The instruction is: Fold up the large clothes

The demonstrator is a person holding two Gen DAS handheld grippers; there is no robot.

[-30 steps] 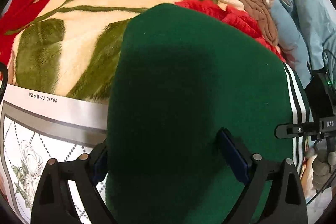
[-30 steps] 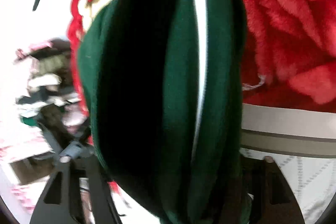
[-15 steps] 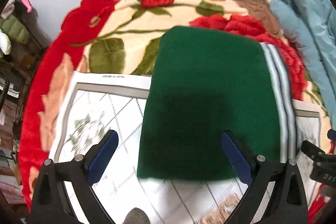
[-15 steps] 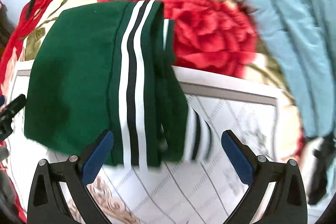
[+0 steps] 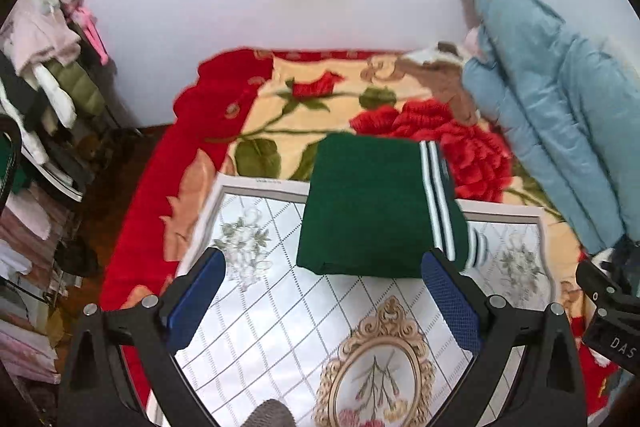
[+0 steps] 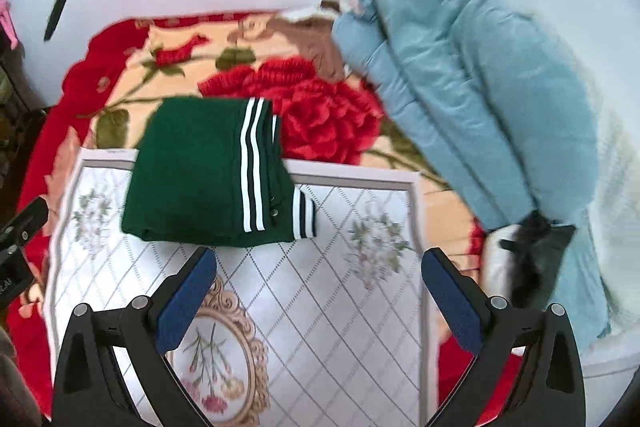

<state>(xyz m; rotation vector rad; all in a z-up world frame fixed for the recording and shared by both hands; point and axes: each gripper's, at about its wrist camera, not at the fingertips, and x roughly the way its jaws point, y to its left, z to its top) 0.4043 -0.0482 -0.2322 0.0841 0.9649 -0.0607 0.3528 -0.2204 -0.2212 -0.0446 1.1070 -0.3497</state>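
Note:
A dark green garment (image 5: 372, 207) (image 6: 204, 171) with white and black stripes lies folded into a neat rectangle across the far edge of a white floral mat (image 5: 280, 311) (image 6: 328, 307) on the bed. My left gripper (image 5: 324, 299) hangs high above the mat, open, with nothing between its blue pads. My right gripper (image 6: 320, 295) is also open and empty, raised above the mat to the right of the garment. Part of the other gripper's black body shows at the right edge of the left wrist view and the left edge of the right wrist view.
A red and cream rose blanket (image 5: 280, 95) (image 6: 320, 107) covers the bed. A light blue padded coat (image 5: 560, 115) (image 6: 480, 107) lies along the right side, with a brown garment (image 5: 440, 79) behind it. Cluttered clothes racks (image 5: 44, 87) stand at the left. A white wall runs behind.
Both grippers let go of the green garment and rose away from it. It now lies folded on the mat, and much more of the bed and room shows.

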